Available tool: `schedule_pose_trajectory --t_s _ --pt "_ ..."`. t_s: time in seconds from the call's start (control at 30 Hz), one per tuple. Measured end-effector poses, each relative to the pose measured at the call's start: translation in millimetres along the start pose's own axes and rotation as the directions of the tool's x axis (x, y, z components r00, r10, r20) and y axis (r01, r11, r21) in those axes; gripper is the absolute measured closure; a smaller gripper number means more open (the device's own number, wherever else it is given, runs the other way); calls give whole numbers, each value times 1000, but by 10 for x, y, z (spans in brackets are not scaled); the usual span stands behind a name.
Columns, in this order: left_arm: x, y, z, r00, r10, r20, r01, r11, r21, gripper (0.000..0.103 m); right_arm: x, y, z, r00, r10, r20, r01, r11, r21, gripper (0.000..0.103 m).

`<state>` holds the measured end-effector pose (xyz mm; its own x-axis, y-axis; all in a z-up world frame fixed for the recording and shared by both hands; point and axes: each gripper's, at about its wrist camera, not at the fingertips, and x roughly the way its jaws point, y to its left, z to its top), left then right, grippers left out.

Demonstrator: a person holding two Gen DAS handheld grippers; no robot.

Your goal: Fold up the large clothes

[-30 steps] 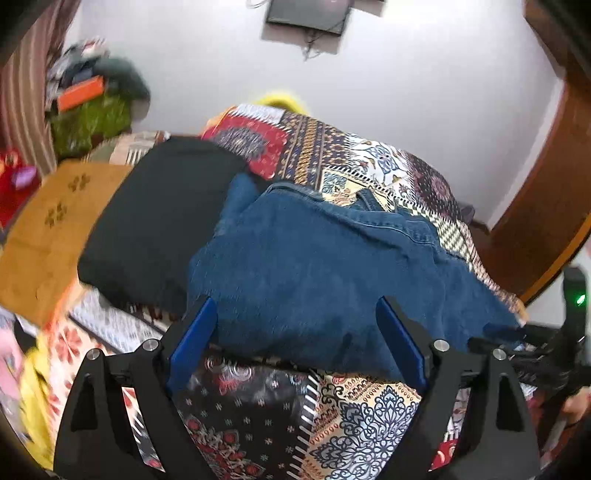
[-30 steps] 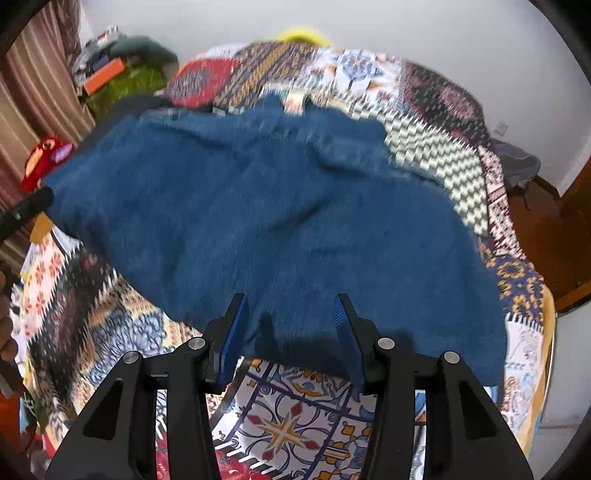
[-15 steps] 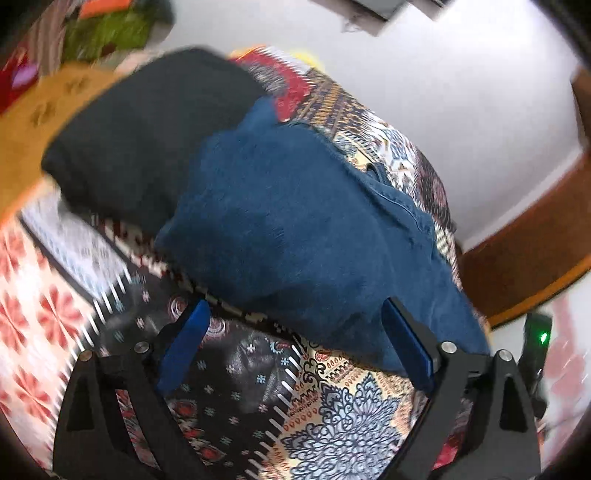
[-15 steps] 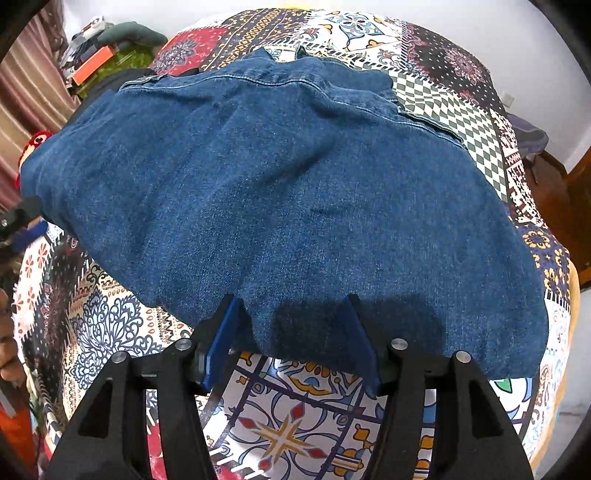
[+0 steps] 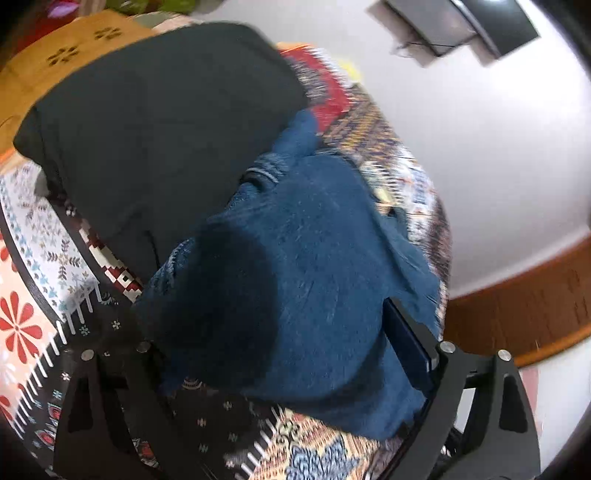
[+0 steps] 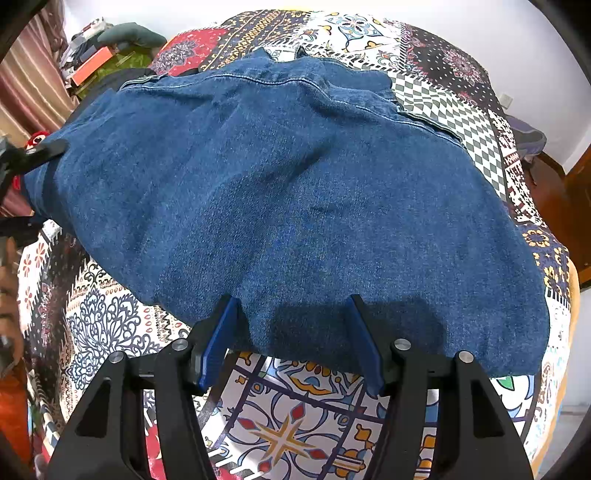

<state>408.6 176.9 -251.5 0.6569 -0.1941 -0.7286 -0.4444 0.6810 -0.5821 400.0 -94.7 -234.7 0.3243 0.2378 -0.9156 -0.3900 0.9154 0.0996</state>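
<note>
Motion blur smears the left wrist view. The jeans (image 5: 314,258) cover the left hand-held gripper's (image 5: 280,339) left finger. The wall screen (image 5: 461,22) is cut off at the frame's top.

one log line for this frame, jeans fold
stage: pre-grasp | jeans: flat on bedspread | left tool: open, over jeans' end | right tool: open, at near edge | black garment: beside jeans

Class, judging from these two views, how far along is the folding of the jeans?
Done: the jeans lie folded over on the patterned bedspread. In hand: both hand-held grippers, left and right, sit open at the near edge. Left: closing on the denim and folding again.
</note>
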Motion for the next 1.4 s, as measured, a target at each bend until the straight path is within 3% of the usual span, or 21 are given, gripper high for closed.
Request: schedule_pose_trajectory --t_s 0.1,0.2,0.33,0.47,0.6,0.73,0.9,0.97,1.1,1.2,1.3,1.4 --pt "7 -153 -5 994 104 27 -106 993 53 38 -57 22 -9 1000 -6 -10 6 1000 -20 46" --pt "-105 -289 -81 990 122 69 -128 987 95 50 -161 23 -31 1000 -6 -2 6 1000 -23 46" --pt "-322 -550 -134 990 84 116 -105 977 188 56 -321 13 -36 999 -20 26 21 1000 -21 46" --pt "-577 -978 -96 989 -2 148 -45 948 316 61 -483 48 58 997 -51 55 53 998 -28 46" --pt "-875 -1350 -39 981 -96 171 15 906 424 67 -698 178 307 985 -99 143 105 994 -31 46" --pt "-1238 -1524 -8 952 -151 268 -10 857 516 69 -799 407 592 982 -32 187 41 998 -47 46" --pt "-1501 -1421 69 915 -158 372 -72 841 536 69 -480 803 745 985 131 113 -124 990 -73 46" --pt "-1436 -1387 105 919 -132 373 -103 830 549 69 -243 946 732 984 174 46 -170 983 -73 46" --pt "-1204 -1198 143 952 -69 299 -112 830 547 69 234 1128 651 980 187 -70 -191 980 -61 46" --pt "-1151 -1181 109 952 -52 302 -134 816 563 69 338 972 601 963 252 -96 -250 968 28 46" --pt "-1166 -1315 18 954 -77 289 -117 793 597 69 163 693 561 961 266 -71 -260 962 84 46" --pt "-1135 -1569 -150 960 -121 251 -72 763 643 72 -203 429 460 986 167 13 -168 985 46 46"
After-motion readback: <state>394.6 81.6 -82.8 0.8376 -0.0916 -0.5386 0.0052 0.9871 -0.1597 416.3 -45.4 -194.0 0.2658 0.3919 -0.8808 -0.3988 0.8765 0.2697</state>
